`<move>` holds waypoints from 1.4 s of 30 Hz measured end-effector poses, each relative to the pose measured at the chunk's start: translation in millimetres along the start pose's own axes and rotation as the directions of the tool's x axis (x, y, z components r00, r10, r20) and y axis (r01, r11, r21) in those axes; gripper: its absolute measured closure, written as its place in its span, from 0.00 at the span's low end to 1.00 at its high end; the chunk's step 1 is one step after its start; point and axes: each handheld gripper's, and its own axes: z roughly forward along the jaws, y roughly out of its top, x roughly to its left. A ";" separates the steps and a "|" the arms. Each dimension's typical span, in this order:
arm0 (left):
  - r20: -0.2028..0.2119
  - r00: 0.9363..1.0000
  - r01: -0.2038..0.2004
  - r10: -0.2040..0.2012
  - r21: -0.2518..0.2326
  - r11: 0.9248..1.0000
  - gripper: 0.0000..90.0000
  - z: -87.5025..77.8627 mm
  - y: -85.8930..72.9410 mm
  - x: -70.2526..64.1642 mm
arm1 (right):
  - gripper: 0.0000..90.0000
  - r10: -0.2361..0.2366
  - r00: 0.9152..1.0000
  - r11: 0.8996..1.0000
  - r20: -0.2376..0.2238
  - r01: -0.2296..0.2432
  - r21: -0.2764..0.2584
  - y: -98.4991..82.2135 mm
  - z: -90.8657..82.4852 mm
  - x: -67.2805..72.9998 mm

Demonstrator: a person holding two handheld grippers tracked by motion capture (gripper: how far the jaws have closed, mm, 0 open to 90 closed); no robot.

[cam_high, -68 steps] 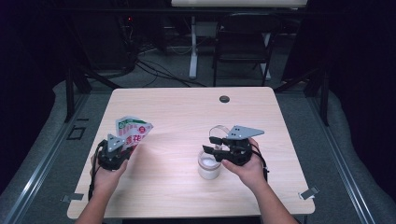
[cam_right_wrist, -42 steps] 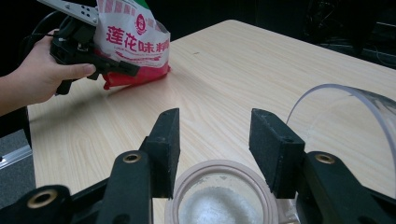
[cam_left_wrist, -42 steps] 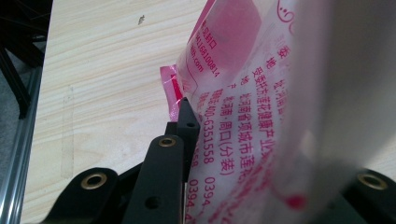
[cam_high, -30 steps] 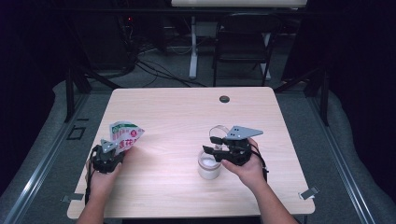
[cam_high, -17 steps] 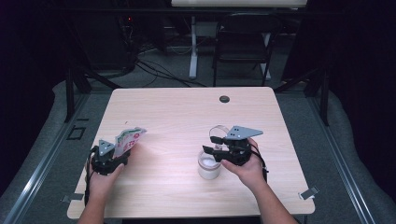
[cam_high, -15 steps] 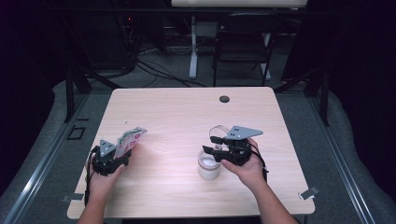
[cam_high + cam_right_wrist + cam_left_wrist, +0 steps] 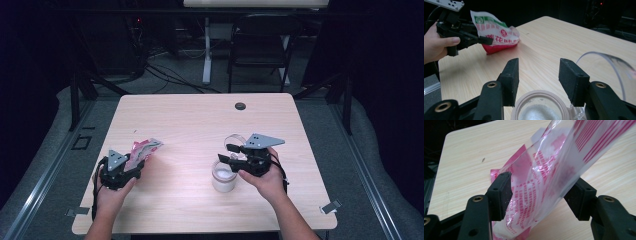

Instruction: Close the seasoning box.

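Note:
A pink-and-white printed plastic bag [image 7: 143, 149] [image 7: 549, 177] rests on the wooden table [image 7: 200, 120] at the front left. My left gripper [image 7: 137, 162] [image 7: 541, 187] stands open around its near end. Its jaws have just been opening, and the bag sits loosely between the pads. In the right gripper view the bag [image 7: 496, 35] shows green and red print beside the left gripper [image 7: 482, 38]. My right gripper [image 7: 226, 153] [image 7: 537, 72] is open just above a jar of white powder [image 7: 223, 176] [image 7: 540, 107]. Its jaws have opened slightly, with nothing between the pads.
A clear round lid [image 7: 235, 139] [image 7: 606, 65] lies on the table just behind the right gripper. A dark grommet [image 7: 240, 106] sits near the far edge. A chair [image 7: 260, 45] and cables stand beyond the table.
The left gripper's jaws have opened and let go of the bag, which has sunk from tilted up to lying low on the table. The right hand and jar have not moved.

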 end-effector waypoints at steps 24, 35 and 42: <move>0.108 0.987 -0.124 0.120 0.038 0.992 0.35 9.9 9.4 -46.5 | 0.64 0.008 1.000 1.000 0.011 -0.008 0.015 8.3 -13.9 -3.3; 0.127 0.983 -0.134 0.132 0.005 0.991 0.35 6.8 14.3 -57.5 | 0.64 0.011 1.000 1.000 0.024 -0.011 0.009 9.7 -20.1 -5.4; 0.150 0.977 -0.154 0.153 -0.004 0.988 0.35 5.6 17.2 -66.6 | 0.64 0.013 1.000 1.000 0.027 -0.013 0.001 10.9 -24.5 -6.8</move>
